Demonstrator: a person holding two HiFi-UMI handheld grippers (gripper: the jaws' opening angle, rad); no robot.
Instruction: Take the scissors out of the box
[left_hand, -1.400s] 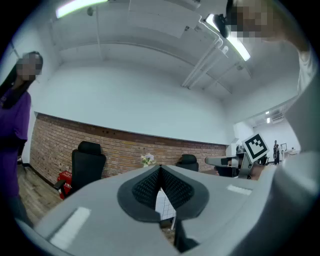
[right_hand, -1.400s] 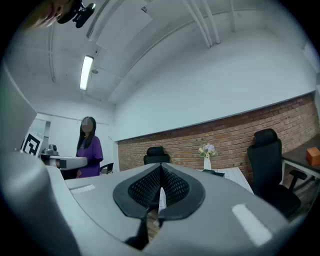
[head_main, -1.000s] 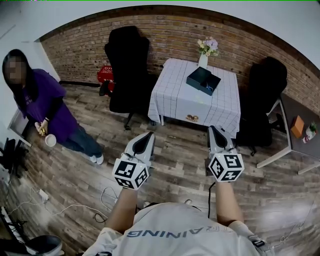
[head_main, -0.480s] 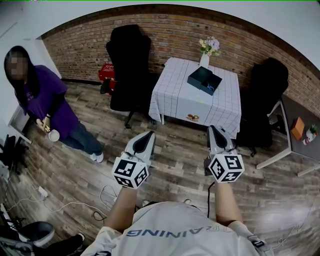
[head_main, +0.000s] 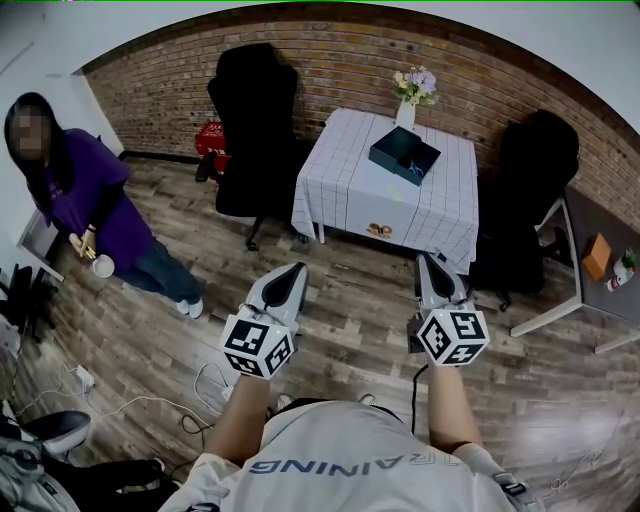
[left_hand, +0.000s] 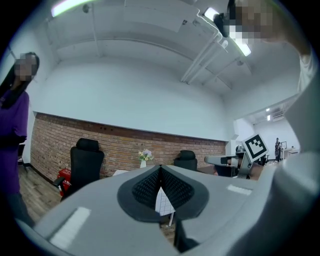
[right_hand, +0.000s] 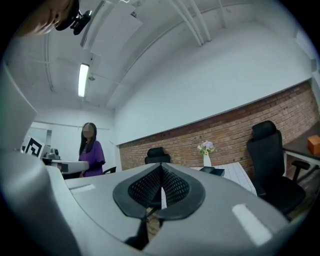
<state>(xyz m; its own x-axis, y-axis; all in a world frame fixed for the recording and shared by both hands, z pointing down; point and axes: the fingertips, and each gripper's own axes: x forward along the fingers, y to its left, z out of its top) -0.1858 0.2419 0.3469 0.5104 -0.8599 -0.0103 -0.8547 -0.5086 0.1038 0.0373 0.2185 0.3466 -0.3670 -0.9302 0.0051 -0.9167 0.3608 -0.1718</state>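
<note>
Pointing level toward the cloth-covered desk (head_main: 350, 195), the left hand-held gripper (head_main: 291, 275) and right hand-held gripper (head_main: 431, 266) each have their jaws pressed together on nothing. They are well apart from the desk, likely because the approach comes first. A dark open box (head_main: 398, 150) sits there near a vase of flowers (head_main: 412, 95). The bluish shape inside, at its near edge, is probably the scissors (head_main: 414, 169).

Office: brick wall (head_main: 330, 62), swivel chairs (head_main: 255, 125), clothed table (head_main: 350, 195)
</note>
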